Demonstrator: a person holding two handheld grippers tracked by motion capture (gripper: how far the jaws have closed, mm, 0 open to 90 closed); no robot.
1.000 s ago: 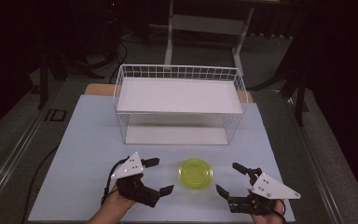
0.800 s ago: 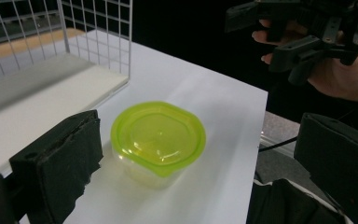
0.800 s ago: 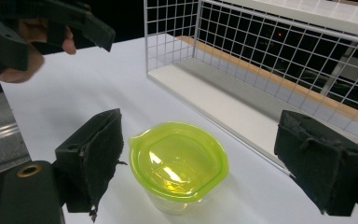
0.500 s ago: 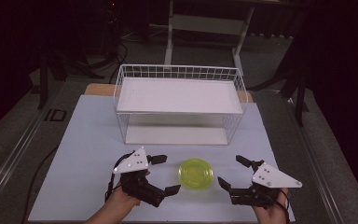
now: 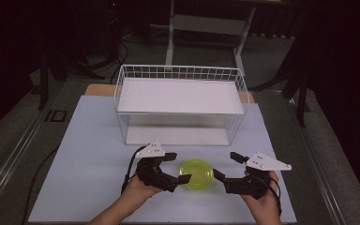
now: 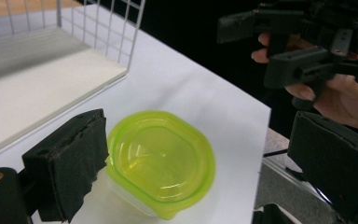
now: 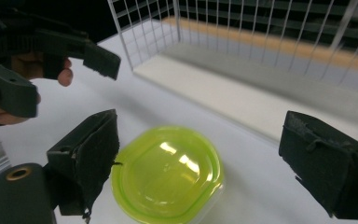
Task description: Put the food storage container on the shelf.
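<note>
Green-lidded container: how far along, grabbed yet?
Not grabbed. Done: the left gripper and right gripper flank the green-lidded container on the white table, jaws open on both. In hand: nothing; the lid looks seated on its clear tub. Left: close on it and lift, probably onto the wire rack behind, both of whose shelves hold nothing.

Overhead forward; gripper views close — shared container (image 5: 196, 174)

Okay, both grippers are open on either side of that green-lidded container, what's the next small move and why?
Probably ease the left gripper forward until its open jaws straddle the green-lidded container, then close. It sits on the white table between the left and the right gripper, unheld, in front of the wire basket.
</note>
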